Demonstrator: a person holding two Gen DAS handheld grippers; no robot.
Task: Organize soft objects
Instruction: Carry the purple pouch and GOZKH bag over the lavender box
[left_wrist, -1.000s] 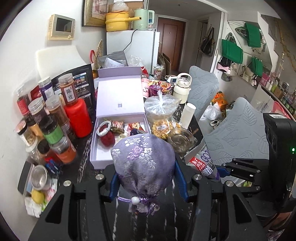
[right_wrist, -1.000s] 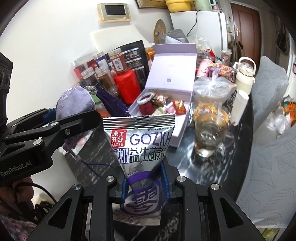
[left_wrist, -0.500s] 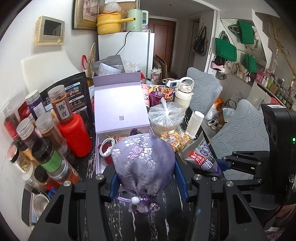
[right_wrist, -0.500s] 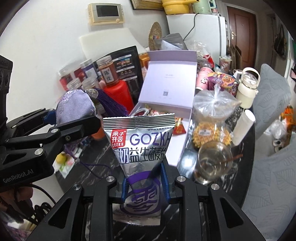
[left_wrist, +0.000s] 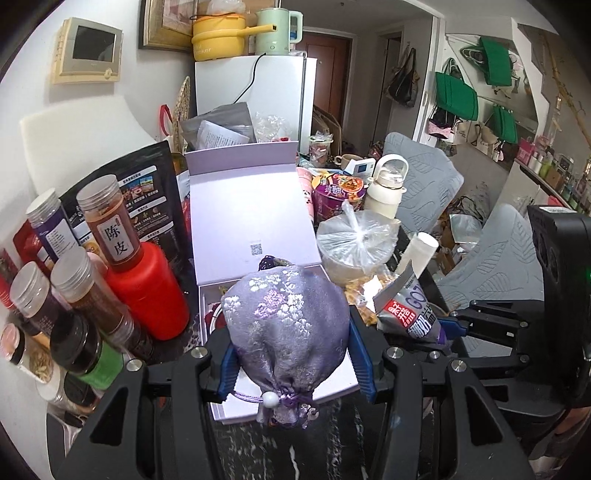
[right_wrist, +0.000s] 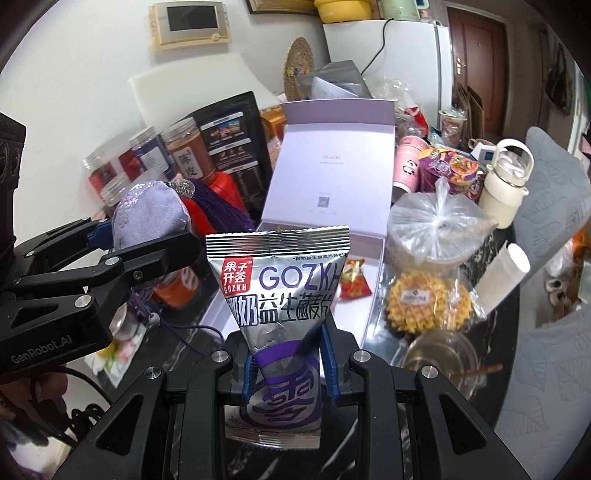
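Two soft items held over the open lilac gift box (left_wrist: 255, 221)

The left gripper (left_wrist: 288, 354) pinches a plump lavender brocade pouch (left_wrist: 286, 325), flower-patterned, its drawstring neck tied with a white bead. The right gripper (right_wrist: 290, 363) pinches a crinkled silver-and-purple GOZKH snack packet (right_wrist: 282, 288) near its bottom, above the box's front edge.

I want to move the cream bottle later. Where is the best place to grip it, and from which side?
Probably the loop handle on top of the cream bottle, from above. It stands upright with the handle free, while a tied plastic bag crowds its lower body.
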